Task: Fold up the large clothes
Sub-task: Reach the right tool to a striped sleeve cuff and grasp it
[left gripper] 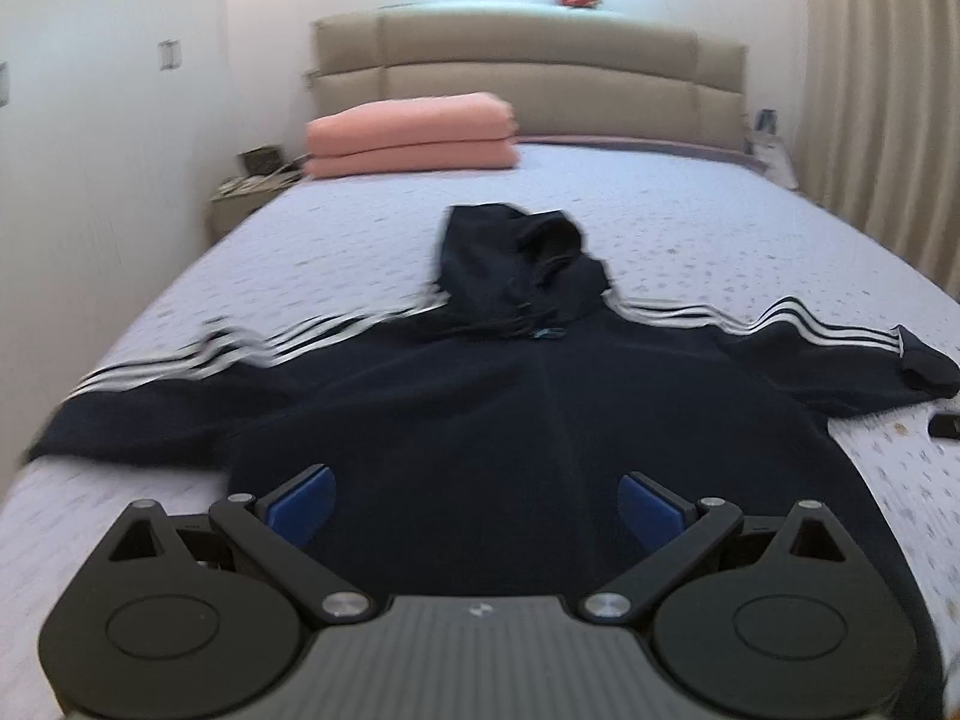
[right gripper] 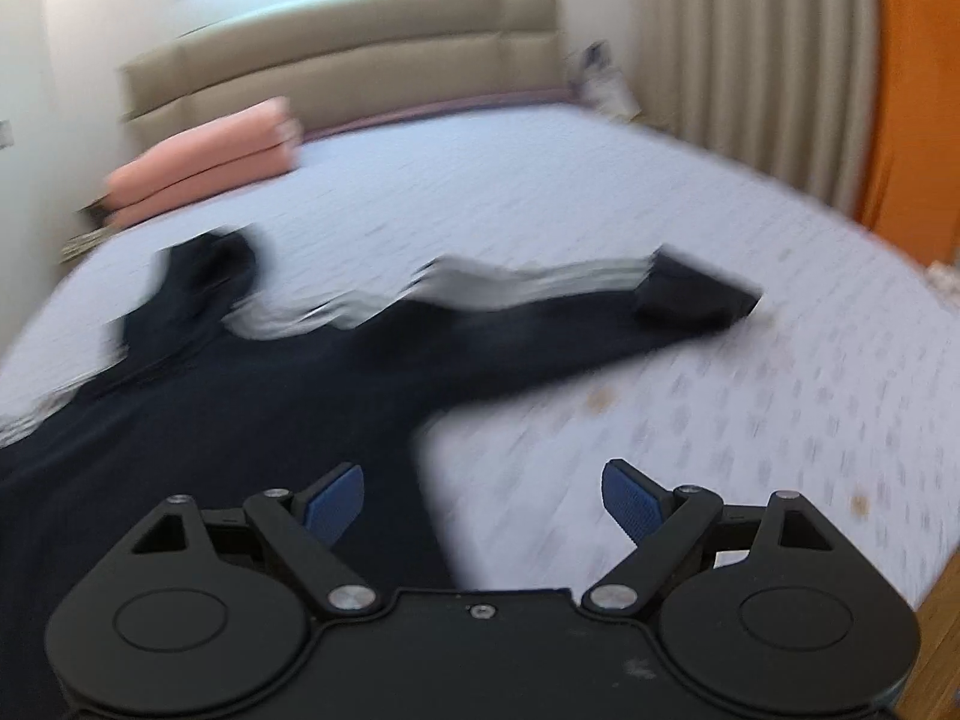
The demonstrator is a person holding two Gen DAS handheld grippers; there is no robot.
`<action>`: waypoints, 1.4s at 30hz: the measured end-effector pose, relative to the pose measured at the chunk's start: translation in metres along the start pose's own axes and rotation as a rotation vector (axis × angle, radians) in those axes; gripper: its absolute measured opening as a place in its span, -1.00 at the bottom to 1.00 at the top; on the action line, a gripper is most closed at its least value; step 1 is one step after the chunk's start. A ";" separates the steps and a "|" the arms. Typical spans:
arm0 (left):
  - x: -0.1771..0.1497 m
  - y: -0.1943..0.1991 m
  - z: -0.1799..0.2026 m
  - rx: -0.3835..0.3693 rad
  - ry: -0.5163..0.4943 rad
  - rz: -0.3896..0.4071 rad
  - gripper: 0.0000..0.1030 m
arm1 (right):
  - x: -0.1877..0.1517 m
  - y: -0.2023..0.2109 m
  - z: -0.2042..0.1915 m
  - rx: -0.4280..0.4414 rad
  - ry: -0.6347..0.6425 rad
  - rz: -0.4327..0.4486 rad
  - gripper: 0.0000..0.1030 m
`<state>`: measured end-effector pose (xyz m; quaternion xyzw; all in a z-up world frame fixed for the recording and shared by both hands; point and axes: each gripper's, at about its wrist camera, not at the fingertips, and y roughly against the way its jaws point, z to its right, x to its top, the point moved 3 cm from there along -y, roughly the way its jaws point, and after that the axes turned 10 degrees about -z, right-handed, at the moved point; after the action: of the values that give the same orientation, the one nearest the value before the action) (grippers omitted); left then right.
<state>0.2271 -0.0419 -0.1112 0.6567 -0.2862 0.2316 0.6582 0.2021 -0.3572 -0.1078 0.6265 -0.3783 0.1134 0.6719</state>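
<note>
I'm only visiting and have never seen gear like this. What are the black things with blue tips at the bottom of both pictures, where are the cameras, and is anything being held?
There is no robot here: a person holds a two-finger gripper in each hand, and each carries a wide-angle camera looking forward along its fingers. That is why each picture shows its own tool at the bottom.

One picture comes from the left gripper, the other from the right gripper. The blue tips are the finger pads. Both grippers stand open and hold nothing.

In front lies a bed with a pale patterned cover. Spread flat on it is a dark hooded jacket with white stripes along its sleeves, the garment to be folded. Near the headboard sits a folded pink blanket. The right picture is blurred.
</note>
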 end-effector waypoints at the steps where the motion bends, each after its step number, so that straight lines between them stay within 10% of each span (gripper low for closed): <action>1: 0.006 -0.018 0.008 -0.017 -0.011 0.007 0.92 | 0.010 -0.019 0.006 -0.046 -0.003 0.021 0.98; 8: 0.050 -0.089 0.058 -0.135 -0.057 -0.061 0.86 | 0.081 -0.119 0.054 -0.283 0.083 0.057 0.97; 20: 0.118 -0.147 0.201 -0.271 -0.222 -0.181 0.82 | 0.097 -0.196 0.111 -0.379 0.427 -0.045 0.87; 23: 0.134 -0.163 0.256 -0.327 -0.283 -0.170 0.58 | 0.107 -0.210 0.120 -0.319 0.491 -0.098 0.21; 25: 0.143 -0.175 0.291 -0.387 -0.323 -0.181 0.36 | 0.122 -0.215 0.131 -0.289 0.457 -0.126 -0.68; 26: 0.146 -0.182 0.305 -0.410 -0.336 -0.194 0.25 | 0.131 -0.213 0.141 -0.277 0.414 -0.121 -0.72; 31: 0.160 -0.222 0.343 -0.428 -0.359 -0.253 0.04 | 0.186 -0.205 0.219 -0.313 0.093 -0.066 -0.68; 33: 0.163 -0.241 0.347 -0.406 -0.345 -0.293 0.04 | 0.196 -0.214 0.258 -0.343 -0.060 -0.082 -0.08; 38: 0.168 -0.271 0.339 -0.425 -0.266 -0.356 0.03 | 0.196 -0.202 0.315 -0.292 -0.318 -0.102 0.49; 42: 0.167 -0.275 0.345 -0.411 -0.287 -0.341 0.12 | 0.180 -0.207 0.324 -0.163 -0.388 -0.158 0.52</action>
<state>0.5108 -0.4059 -0.2083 0.5744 -0.3027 -0.0400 0.7595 0.3369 -0.7546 -0.1705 0.6080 -0.4581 -0.0932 0.6417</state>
